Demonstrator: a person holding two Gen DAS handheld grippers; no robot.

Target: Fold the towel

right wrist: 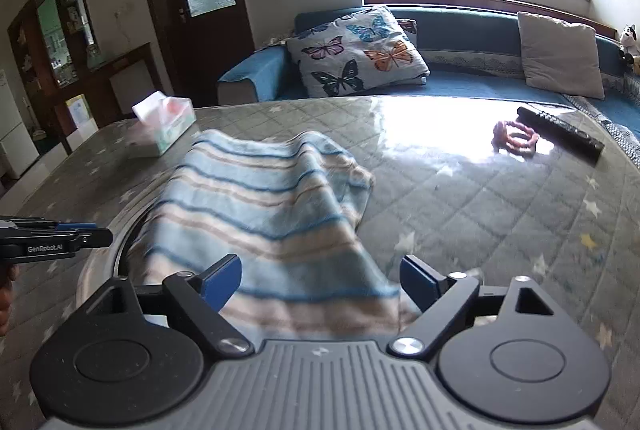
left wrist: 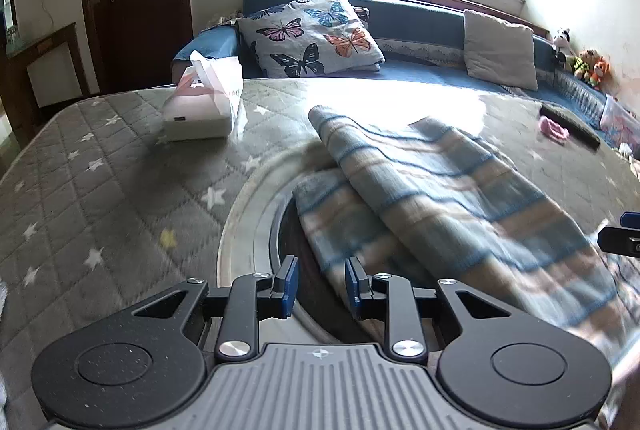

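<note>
A blue-and-beige striped towel (left wrist: 440,181) lies rumpled on the table, with one layer folded diagonally over another. In the left wrist view my left gripper (left wrist: 320,286) is open at the towel's near left edge. Its right pad (left wrist: 354,288) is close against the cloth and nothing is pinched. My right gripper (right wrist: 320,280) stands wide open with the towel (right wrist: 260,197) spread between and under its fingers. Each gripper shows at the edge of the other's view: the left gripper (right wrist: 92,234) at far left, the right gripper (left wrist: 618,236) at far right.
The table (left wrist: 100,169) has a glossy grey quilted cover with stars and a round ring (left wrist: 256,213) under the towel. A tissue box (left wrist: 202,109) stands at back left; a pink hair tie (right wrist: 514,137) and a black remote (right wrist: 560,129) lie at back right. A blue sofa (right wrist: 480,81) with pillows runs behind.
</note>
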